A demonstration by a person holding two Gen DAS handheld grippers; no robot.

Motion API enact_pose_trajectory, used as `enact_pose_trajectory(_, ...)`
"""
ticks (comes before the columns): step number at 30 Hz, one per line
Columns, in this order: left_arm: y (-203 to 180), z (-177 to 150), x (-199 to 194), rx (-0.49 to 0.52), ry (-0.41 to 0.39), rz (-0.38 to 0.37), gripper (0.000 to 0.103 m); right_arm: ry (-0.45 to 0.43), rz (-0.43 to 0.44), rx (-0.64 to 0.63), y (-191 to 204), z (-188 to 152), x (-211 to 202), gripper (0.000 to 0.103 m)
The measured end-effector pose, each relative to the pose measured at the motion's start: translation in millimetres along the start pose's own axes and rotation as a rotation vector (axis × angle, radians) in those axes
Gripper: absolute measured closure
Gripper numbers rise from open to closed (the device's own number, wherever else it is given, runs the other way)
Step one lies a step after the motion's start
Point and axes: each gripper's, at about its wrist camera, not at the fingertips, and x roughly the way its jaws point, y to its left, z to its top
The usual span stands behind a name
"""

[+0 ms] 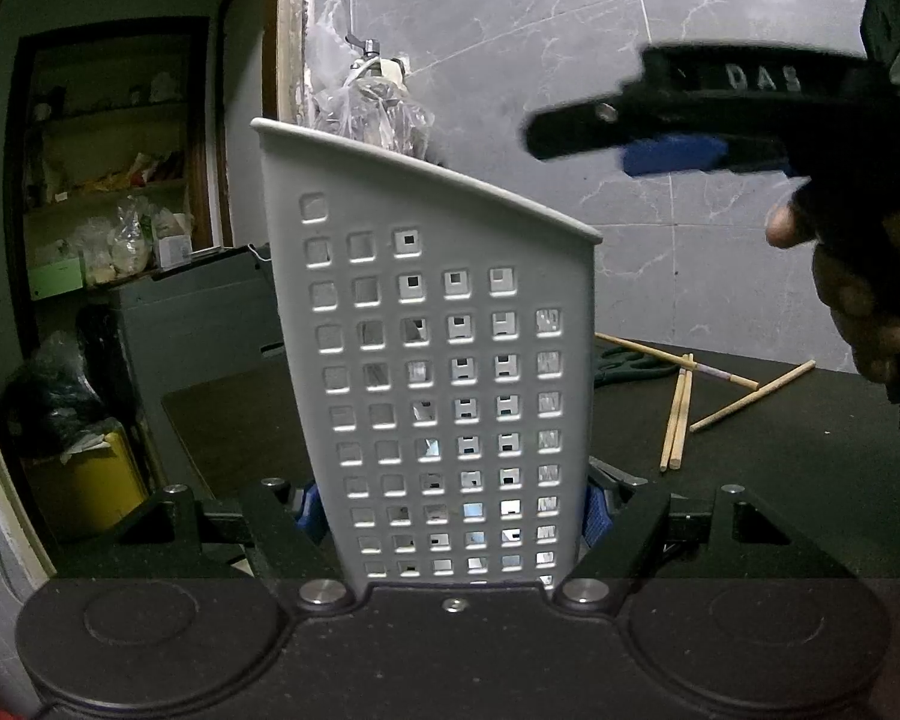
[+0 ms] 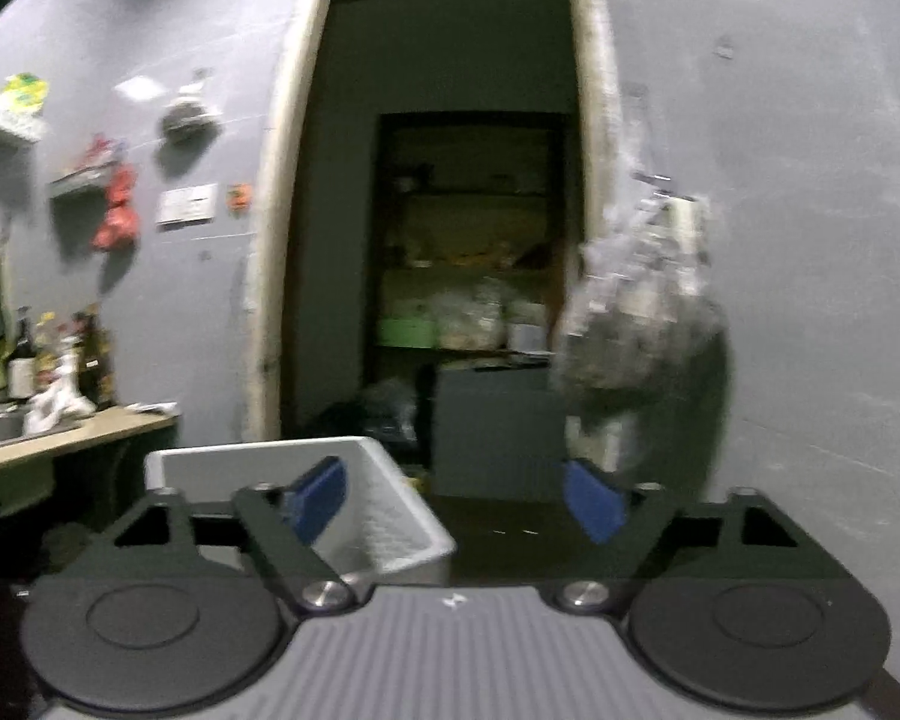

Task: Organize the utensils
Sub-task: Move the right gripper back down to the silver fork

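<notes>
A tall grey perforated utensil holder (image 1: 450, 324) stands upright on the black table (image 1: 780, 480), filling the middle of the left wrist view. My left gripper (image 1: 450, 510) is shut on its lower part, a blue pad pressing each side. Several wooden chopsticks (image 1: 681, 414) lie loose on the table to the right behind it, beside a dark green-handled tool (image 1: 627, 366). My right gripper (image 2: 455, 504) is open and empty, hovering above and just right of the holder's rim (image 2: 402, 534). One of its fingers (image 1: 660, 120) shows at the upper right of the left wrist view, held by a hand (image 1: 858, 300).
A tiled wall with a tap and a hanging plastic bag (image 1: 372, 108) rises behind the table. An open doorway (image 2: 450, 240) leads to cluttered shelves, with a grey box (image 1: 192, 324) and a yellow bin (image 1: 84, 480) near it. A counter with bottles (image 2: 60, 360) stands at the left.
</notes>
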Motion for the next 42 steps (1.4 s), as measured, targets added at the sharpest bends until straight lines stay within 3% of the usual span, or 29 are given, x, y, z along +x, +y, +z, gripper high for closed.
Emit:
enact_pose_trajectory(5, -0.4, -0.3, 0.8, 0.002, 0.002, 0.000, 0.027, 0.114, -0.074, 0.055, -29.1, -11.6, 5.5, 0.002)
enact_pose_trajectory(10, -0.6, -0.3, 0.7, 0.006, 0.002, 0.002, 0.027, 0.279, -0.098, 0.021, -36.2, -38.2, 20.5, 0.002)
enact_pose_trajectory(21, -1.3, -2.2, 0.4, 0.016, 0.001, 0.005, 0.027, 0.493, -0.090, -0.080, -23.2, -81.8, 32.4, 0.002)
enact_pose_trajectory(28, -1.7, -2.3, 0.4, 0.016, 0.001, 0.004, 0.027, 0.540, -0.099, -0.112, -23.8, -85.9, 41.6, 0.002)
enact_pose_trajectory(36, -2.0, -2.5, 0.2, 0.016, 0.002, 0.003, 0.027, 0.591, -0.185, -0.180, -35.4, -87.3, 44.8, 0.005)
enact_pose_trajectory(42, -3.2, -3.0, -0.4, 0.017, 0.002, 0.004, 0.027, 0.579, -0.128, -0.167, -37.0, -80.3, 56.3, 0.013)
